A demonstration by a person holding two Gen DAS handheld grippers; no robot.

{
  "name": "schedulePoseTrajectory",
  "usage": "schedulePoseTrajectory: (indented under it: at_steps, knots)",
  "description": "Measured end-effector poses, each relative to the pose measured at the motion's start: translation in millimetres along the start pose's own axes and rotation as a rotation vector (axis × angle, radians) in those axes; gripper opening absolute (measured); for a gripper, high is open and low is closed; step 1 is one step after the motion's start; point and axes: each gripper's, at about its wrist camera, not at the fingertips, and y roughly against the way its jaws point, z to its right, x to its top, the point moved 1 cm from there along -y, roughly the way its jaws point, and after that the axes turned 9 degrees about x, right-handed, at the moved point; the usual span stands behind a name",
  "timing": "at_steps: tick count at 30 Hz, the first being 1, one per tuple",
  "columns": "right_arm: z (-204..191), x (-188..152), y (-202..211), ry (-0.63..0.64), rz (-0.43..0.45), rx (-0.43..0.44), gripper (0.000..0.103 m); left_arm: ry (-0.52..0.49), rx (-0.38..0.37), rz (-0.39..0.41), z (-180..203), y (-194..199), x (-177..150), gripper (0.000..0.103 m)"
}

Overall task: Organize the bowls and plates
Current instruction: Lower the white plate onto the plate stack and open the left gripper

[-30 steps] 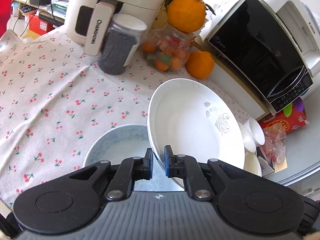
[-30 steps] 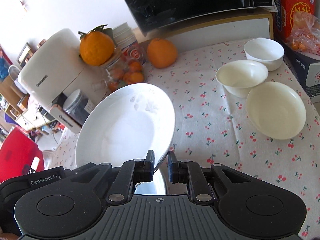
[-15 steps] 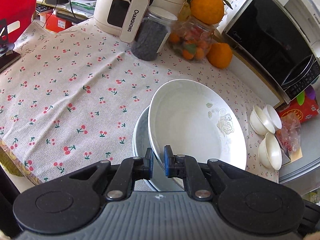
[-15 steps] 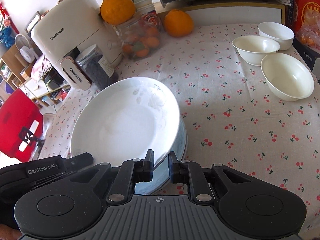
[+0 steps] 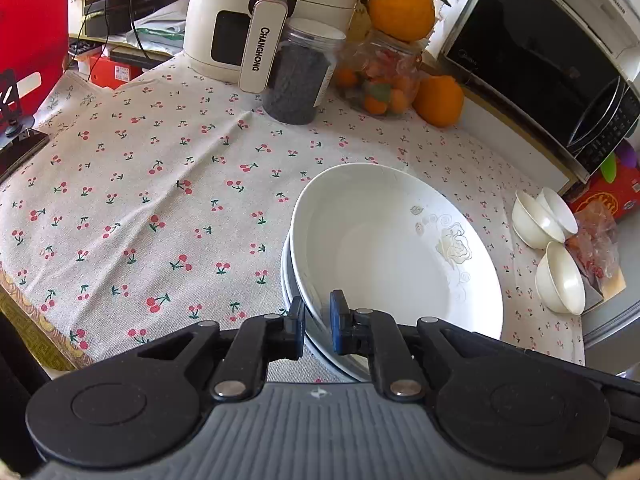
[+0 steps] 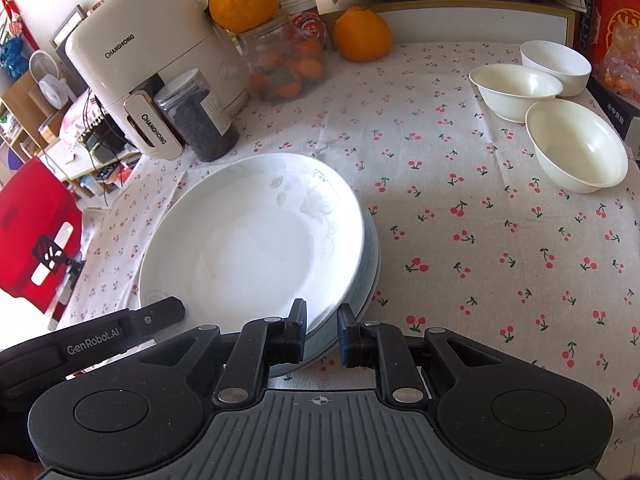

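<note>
The cherry-print tablecloth [image 6: 460, 220] is carrying everything. Near its middle the white rose-patterned plate [image 5: 384, 252] is sitting on the plate underneath [image 6: 370, 264], nearly nested. Three small bowls [image 6: 576, 144] are waiting at two o'clock in the right wrist view. The left gripper [image 5: 318, 322] and right gripper [image 6: 322, 328] are each straddling the top plate's rim, jaws almost closed; whether the pads are pressing is hard to tell. Judged best: centre the plate first, then be loosening both grips together without dragging.
</note>
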Motion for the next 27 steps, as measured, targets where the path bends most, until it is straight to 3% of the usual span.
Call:
schedulePoseTrajectory:
  at_steps: [8,27]
  knots:
    - [-3.4,-4.2,1.1,0.022,-0.005,-0.024,0.017,-0.033,0.018,-0.013,1.2,-4.1,-7.0,0.013]
    - [-8.2,-4.6,-1.6,0.065,0.006,-0.068,0.018,-0.131,0.086,0.043,13.2,-6.7,-11.7,0.017]
